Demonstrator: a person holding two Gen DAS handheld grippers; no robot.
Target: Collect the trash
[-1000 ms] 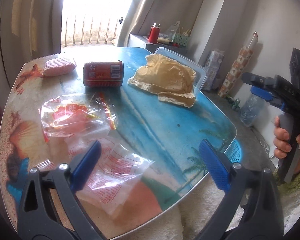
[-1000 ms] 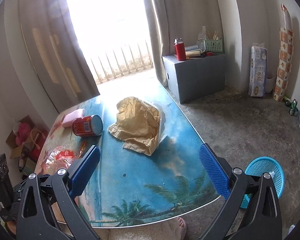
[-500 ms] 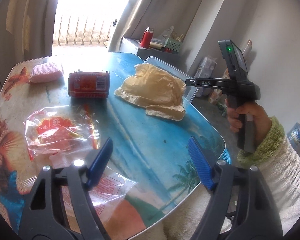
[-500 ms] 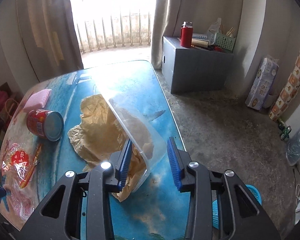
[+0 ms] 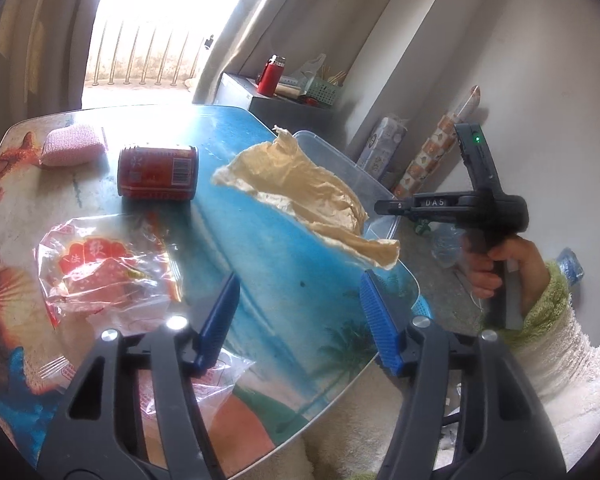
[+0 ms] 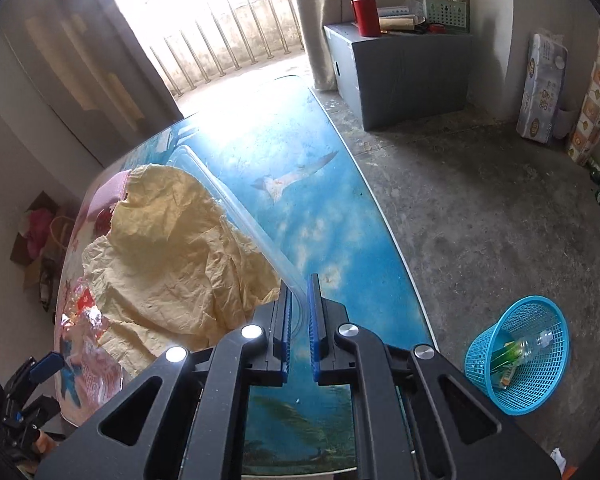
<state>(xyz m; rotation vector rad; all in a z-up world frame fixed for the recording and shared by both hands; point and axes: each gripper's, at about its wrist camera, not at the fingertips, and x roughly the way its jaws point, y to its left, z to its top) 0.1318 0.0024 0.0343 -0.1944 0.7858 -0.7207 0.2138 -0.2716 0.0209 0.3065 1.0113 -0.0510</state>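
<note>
Jaws of the right gripper [image 6: 298,320] are pinched on the rim of the clear plastic container [image 6: 236,208], which tilts up off the surface [image 6: 320,208] with crumpled brown paper [image 6: 172,248] left of them. Left gripper [image 5: 300,316] jaws have just been narrowing, nothing between, wrappers [image 5: 104,272] just left. That thin rim could slip, spilling the paper before the blue basket [image 6: 516,352] lower right
</note>
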